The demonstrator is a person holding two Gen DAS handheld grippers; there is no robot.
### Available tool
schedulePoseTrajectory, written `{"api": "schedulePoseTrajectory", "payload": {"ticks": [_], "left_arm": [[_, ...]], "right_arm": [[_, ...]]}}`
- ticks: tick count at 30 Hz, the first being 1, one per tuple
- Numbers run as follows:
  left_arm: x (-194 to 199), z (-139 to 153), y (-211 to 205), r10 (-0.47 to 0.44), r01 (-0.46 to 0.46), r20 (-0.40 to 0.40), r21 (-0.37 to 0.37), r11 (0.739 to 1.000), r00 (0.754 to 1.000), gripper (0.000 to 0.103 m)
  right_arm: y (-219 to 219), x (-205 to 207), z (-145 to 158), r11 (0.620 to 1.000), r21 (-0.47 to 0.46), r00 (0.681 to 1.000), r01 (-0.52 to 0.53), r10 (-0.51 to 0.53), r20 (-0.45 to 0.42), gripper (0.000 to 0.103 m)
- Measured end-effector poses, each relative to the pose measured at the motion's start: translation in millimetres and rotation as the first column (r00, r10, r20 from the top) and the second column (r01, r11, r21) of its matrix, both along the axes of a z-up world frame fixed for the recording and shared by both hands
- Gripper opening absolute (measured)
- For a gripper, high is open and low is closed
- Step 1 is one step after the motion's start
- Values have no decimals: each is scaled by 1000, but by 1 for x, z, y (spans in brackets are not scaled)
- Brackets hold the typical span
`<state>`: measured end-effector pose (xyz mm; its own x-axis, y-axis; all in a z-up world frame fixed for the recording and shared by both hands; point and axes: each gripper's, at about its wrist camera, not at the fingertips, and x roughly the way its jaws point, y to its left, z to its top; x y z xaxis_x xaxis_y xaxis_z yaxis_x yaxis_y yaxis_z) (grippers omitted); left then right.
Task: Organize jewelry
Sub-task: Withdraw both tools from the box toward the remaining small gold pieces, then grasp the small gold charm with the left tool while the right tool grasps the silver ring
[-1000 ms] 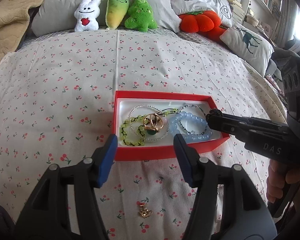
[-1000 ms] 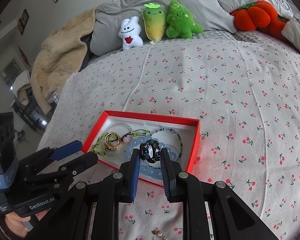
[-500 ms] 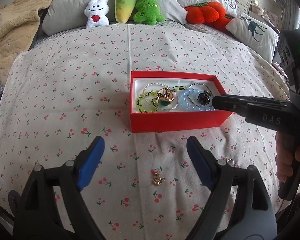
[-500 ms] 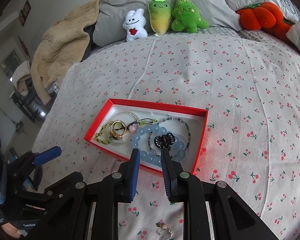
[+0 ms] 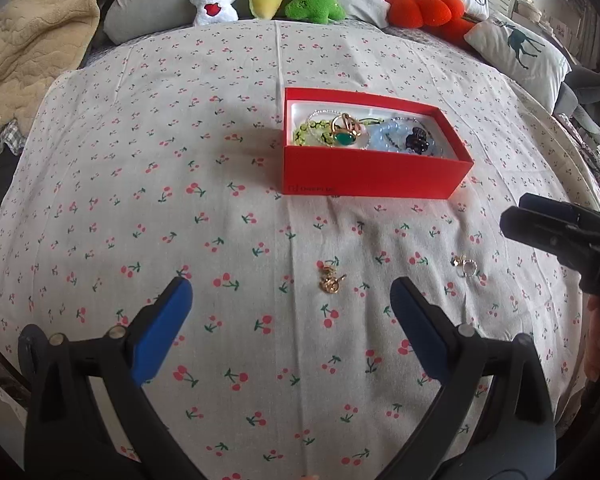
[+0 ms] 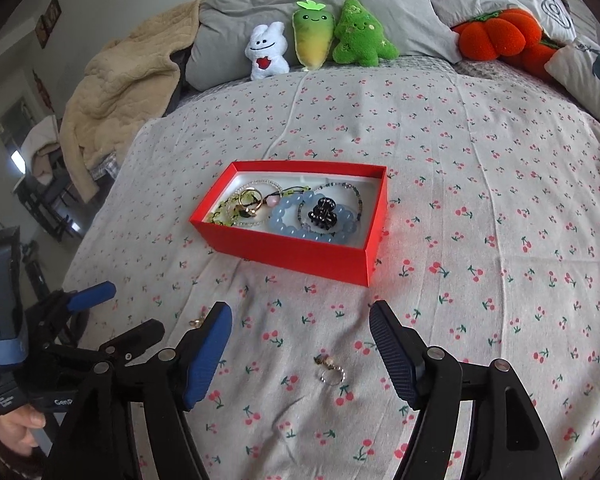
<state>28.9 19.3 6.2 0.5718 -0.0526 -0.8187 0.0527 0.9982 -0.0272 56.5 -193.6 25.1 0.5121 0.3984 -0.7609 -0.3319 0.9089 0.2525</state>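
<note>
A red box (image 5: 372, 178) (image 6: 292, 250) sits on the cherry-print bedsheet. It holds a blue bead bracelet (image 6: 288, 220), a black hair claw (image 5: 416, 140) (image 6: 322, 212), a gold ring with a green stone (image 5: 344, 132) and a green bead bracelet (image 5: 306, 134). A small gold piece (image 5: 331, 280) (image 6: 196, 322) lies loose on the sheet just ahead of my left gripper (image 5: 290, 286) (image 6: 132, 306), whose jaws are opening wide and hold nothing. A silver earring (image 5: 465, 265) (image 6: 332, 368) lies on the sheet under my right gripper (image 6: 300, 308) (image 5: 516, 216), also opening and holding nothing.
Three plush toys (image 6: 312, 40) line the grey pillows at the head of the bed. An orange pumpkin cushion (image 6: 496, 34) and a deer pillow (image 5: 516, 50) sit at the right, a beige blanket (image 6: 116, 92) at the left. A hand (image 5: 598, 340) holds the right gripper.
The right gripper let the black hair claw go into the box, drew back toward the near side and opened. The left gripper also drew back from the box and opened wider.
</note>
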Motion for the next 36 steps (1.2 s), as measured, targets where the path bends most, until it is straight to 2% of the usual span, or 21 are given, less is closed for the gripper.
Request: {"api": "schedulePoseTrajectory", "payload": {"ticks": [2, 5, 11, 19, 22, 27, 32, 36], "left_arm": [[-5, -3, -1, -9, 9, 3, 5, 1000, 1000, 99], [-10, -9, -2, -23, 23, -2, 8, 1000, 1000, 99], [-16, -22, -6, -47, 47, -22, -7, 999, 999, 99], [-17, -45, -10, -70, 72, -46, 32, 997, 996, 99], [-16, -54, -8, -76, 79, -58, 45, 996, 995, 99], [-17, -56, -5, -90, 91, -30, 46, 995, 995, 102], [-15, -56, -3, -119, 119, -15, 36, 992, 993, 102], [-14, -54, 1, -128, 128, -3, -5, 992, 992, 102]], "right_arm": [[-9, -11, -7, 1000, -11, 1000, 25, -25, 3, 82], [-21, -24, -18, 998, -40, 998, 58, -58, -1, 82], [-27, -37, -36, 995, -97, 999, 36, -39, -28, 84], [-8, -33, -59, 987, -155, 996, -32, 19, -82, 84], [-1, -31, -64, 981, -189, 997, -42, 29, -70, 86], [6, -27, -68, 975, -218, 997, -52, 39, -64, 92], [11, -22, -70, 970, -236, 997, -59, 45, -62, 98], [13, -18, -71, 970, -237, 997, -60, 46, -65, 98]]}}
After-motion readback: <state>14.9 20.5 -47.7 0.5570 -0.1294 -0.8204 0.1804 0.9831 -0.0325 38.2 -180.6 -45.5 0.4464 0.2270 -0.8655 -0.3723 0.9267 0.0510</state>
